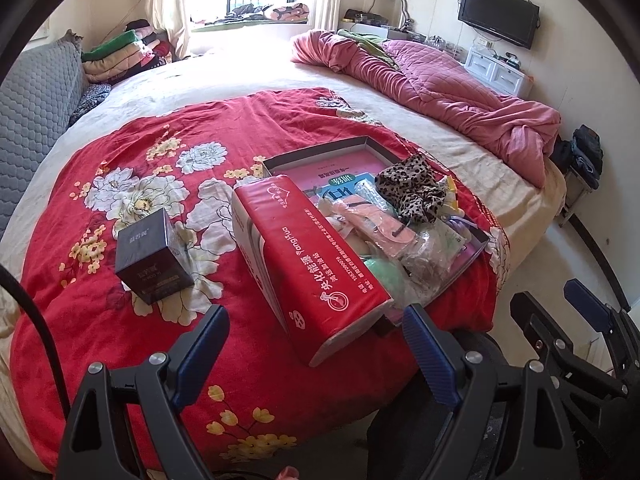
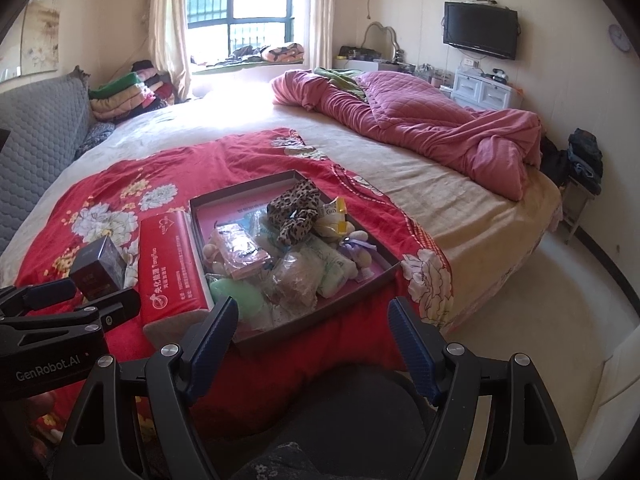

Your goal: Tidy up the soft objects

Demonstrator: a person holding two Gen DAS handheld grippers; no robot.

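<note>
Tray (image 2: 372, 278) on the red floral blanket (image 2: 248, 160) is stuffed with soft bits — a leopard-print cloth (image 2: 294, 210) up top, pink pouch (image 2: 240, 252), green round thing (image 2: 236, 298) and crinkly plastic packets (image 2: 298, 276) piled below; red tissue pack (image 1: 316, 260) sits right against its left edge, dark little box (image 1: 154, 262) further left, apart from it; crumpled pink quilt (image 2: 440, 136) lies well behind. Left gripper (image 1: 316, 354) and right gripper (image 2: 314, 340) both hover with fingers spread wide, nothing between them — the tissue pack's near end is just ahead of the left one.
</note>
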